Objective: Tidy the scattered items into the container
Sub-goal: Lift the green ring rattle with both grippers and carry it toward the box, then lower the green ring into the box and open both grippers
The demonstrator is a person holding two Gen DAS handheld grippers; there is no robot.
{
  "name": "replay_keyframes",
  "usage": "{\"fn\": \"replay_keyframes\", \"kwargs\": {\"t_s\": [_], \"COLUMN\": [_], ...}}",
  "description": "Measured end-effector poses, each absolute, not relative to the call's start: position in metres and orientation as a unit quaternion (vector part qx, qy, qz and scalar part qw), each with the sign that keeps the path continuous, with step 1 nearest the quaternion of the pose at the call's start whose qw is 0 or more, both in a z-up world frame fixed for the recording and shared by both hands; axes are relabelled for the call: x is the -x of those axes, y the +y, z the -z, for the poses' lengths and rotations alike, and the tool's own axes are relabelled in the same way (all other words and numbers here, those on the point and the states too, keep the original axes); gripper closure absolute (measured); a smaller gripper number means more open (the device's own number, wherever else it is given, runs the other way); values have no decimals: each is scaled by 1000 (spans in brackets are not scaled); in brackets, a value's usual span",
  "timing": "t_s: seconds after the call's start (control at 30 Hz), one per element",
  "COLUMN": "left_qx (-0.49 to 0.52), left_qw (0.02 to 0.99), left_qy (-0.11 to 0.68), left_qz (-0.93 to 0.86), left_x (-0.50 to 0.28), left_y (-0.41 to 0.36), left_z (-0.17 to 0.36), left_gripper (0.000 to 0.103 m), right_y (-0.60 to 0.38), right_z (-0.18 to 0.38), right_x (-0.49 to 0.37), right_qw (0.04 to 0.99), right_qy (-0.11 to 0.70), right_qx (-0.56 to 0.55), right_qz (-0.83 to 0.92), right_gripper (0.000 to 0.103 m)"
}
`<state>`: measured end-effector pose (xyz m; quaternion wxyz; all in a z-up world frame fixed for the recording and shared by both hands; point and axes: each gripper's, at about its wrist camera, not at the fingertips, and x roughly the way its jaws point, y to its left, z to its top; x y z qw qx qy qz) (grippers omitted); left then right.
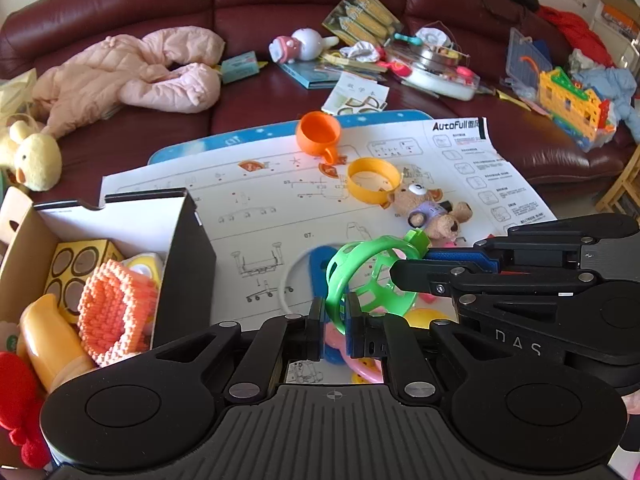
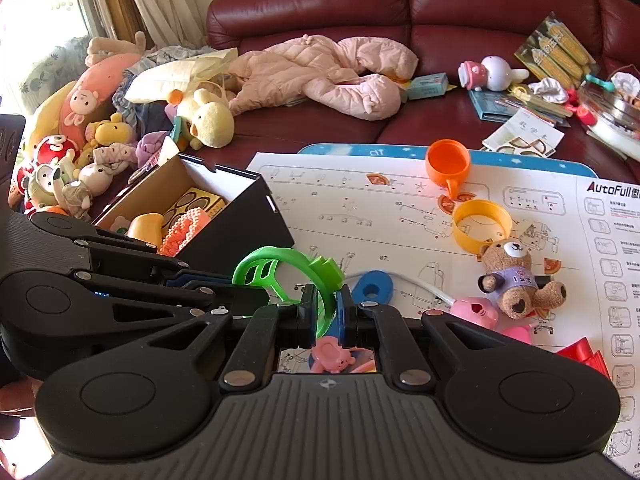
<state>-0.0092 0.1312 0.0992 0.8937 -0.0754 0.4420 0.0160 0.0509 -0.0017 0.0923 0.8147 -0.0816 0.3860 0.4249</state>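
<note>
A: Right, scanning left to right. Cardboard box [image 1: 36, 232] at far left, open top, holding an orange knitted piece [image 1: 116, 312], a yellow bottle [image 1: 48, 344] and a yellow carton with circles [image 1: 80, 268].

B: And the jaws?

A: Both clenched on the same green slotted ring [image 1: 360, 272]. Left gripper [image 1: 335, 320] pinching its lower rim, right gripper [image 2: 327, 312] pinching the opposite rim, ring held just above the instruction sheet [image 1: 280, 200], a bit right of the box.

B: Under the ring?

A: Blue flat piece with a hole [image 2: 374, 286], white hoop [image 1: 290, 280], pink toy [image 2: 332, 356] directly below the right gripper. Yellow ball [image 1: 428, 316] partly hidden behind the right gripper in the left view.

B: Further right?

A: Orange cup [image 1: 319, 132] lying tilted on the sheet, yellow ring [image 1: 374, 180] just beside it, small teddy bear [image 2: 516, 280] touching the yellow ring, pink pig-like toy [image 2: 476, 312] near the bear's arm.

B: Background?

A: Red leather sofa [image 2: 480, 0], pink padded suit [image 2: 320, 72], plush duck [image 1: 34, 156], cluttered toys on the cushions at far right.
</note>
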Motion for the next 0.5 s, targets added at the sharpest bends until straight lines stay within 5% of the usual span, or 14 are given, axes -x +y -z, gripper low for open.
{"fn": "replay_keyframes", "kwargs": {"t_s": [0.5], "left_qx": [142], "left_qw": [887], "left_qy": [423], "left_qz": [-116], "left_x": [86], "left_y": [216], "left_z": [-108], "left_gripper": [98], "right_y": [92], "right_z": [-105], "right_x": [0], "right_qw": [765], "right_qy": [366], "right_qx": [144], "right_qz": [-511], "right_gripper": [92]}}
